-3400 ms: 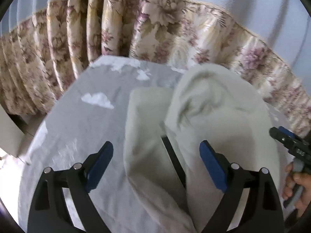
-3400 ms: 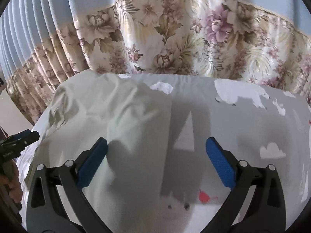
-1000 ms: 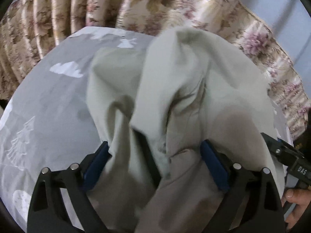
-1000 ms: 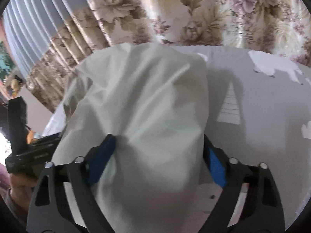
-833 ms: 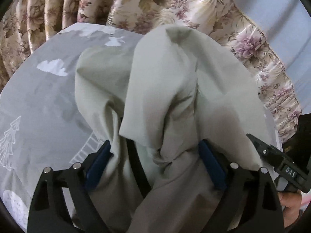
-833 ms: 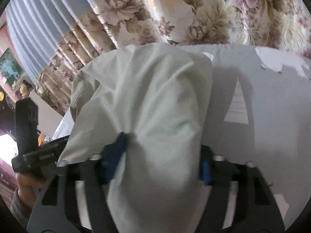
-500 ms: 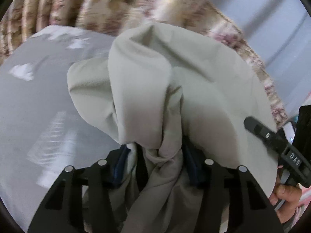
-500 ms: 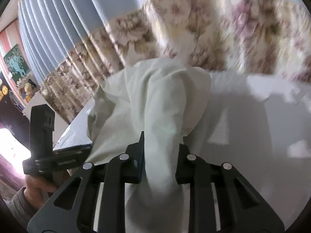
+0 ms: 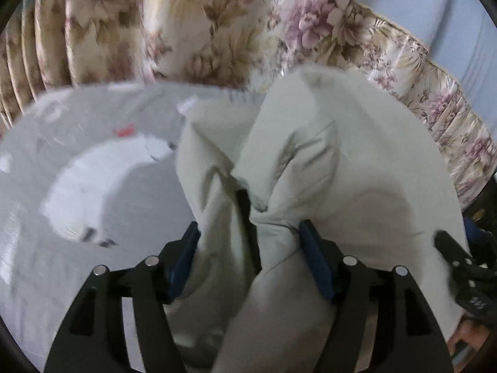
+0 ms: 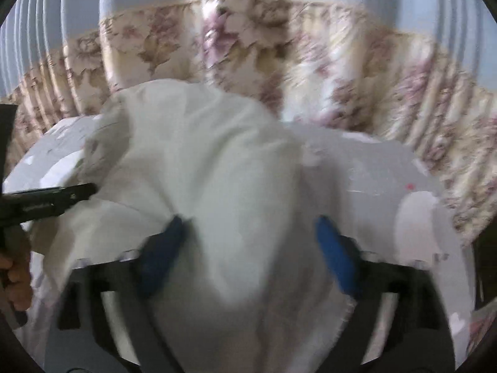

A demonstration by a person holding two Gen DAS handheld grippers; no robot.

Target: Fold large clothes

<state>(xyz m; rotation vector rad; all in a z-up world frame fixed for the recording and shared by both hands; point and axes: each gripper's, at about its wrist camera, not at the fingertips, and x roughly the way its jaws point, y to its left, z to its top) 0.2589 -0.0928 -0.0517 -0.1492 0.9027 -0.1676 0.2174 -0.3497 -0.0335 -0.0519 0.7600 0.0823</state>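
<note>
A large pale grey-green garment (image 9: 357,161) lies heaped on a bed covered by a grey printed sheet (image 9: 62,143). My left gripper (image 9: 251,248) has a gathered bunch of it between its blue pads. The pads still touch the cloth on both sides while the jaws are opening. In the right wrist view the same garment (image 10: 217,171) mounds up between the jaws of my right gripper (image 10: 248,242). Those jaws are opening wide and the pads stand clear of the cloth. The picture is blurred. Each gripper also shows at the edge of the other's view.
A floral curtain (image 9: 217,31) with blue fabric above hangs close behind the bed's far edge. Bare grey sheet (image 10: 372,171) lies to the right of the garment in the right wrist view. A hand (image 10: 12,283) holds the left gripper's handle (image 10: 46,199).
Both grippers closed on bunches of the garment and swept sideways with it. The right jaws have since sprung wide open. The left jaws are slightly wider than half a second ago.
</note>
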